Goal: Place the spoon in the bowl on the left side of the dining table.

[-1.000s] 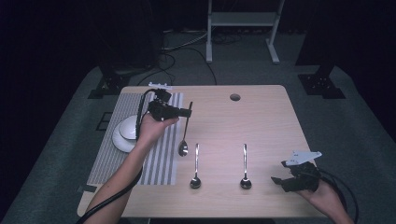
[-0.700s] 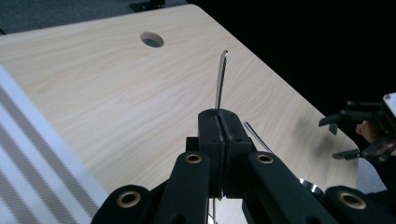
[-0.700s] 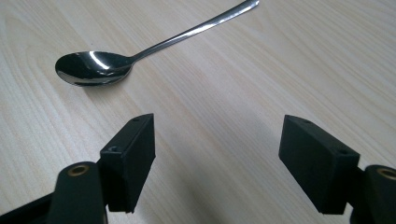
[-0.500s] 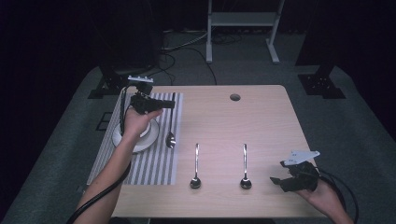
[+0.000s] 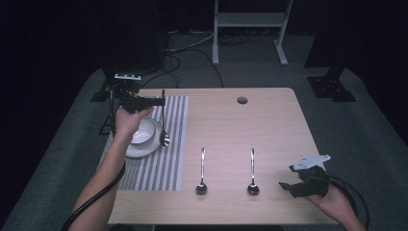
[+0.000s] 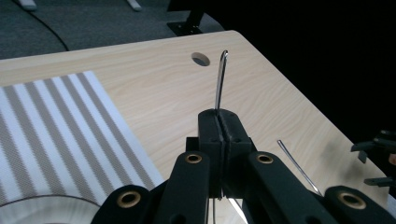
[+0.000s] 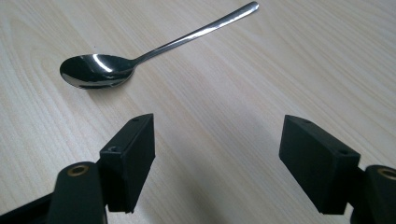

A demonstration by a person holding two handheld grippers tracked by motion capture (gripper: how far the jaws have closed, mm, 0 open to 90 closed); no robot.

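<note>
At the near right corner of the wooden table (image 5: 269, 120), the right gripper (image 5: 294, 185) resting low in the person's right hand (image 5: 337, 204), jaws spread wide with nothing between them, bare tabletop under the gap in the right gripper view. Just left of it on the table, a spoon (image 5: 252, 172) lying with bowl toward the near edge and handle pointing away; seen close in the right gripper view (image 7: 154, 49), bowl up, apart from the jaws. Left again, a second spoon (image 5: 202, 171) lying parallel, same way round. Farther back, over the left part of the table, a striped placemat (image 5: 159, 163) carrying a white bowl (image 5: 139, 137). Above the bowl's right rim, the left gripper (image 5: 161, 101) held up by the left hand (image 5: 129, 120), jaws clamped tight on the handle of a third spoon (image 5: 164, 126), which hangs upright, bowl end down beside the white bowl's edge; handle tip poking past the closed jaws in the left gripper view (image 6: 220, 79). Near the table's far edge, a round hole (image 5: 242, 100).
</note>
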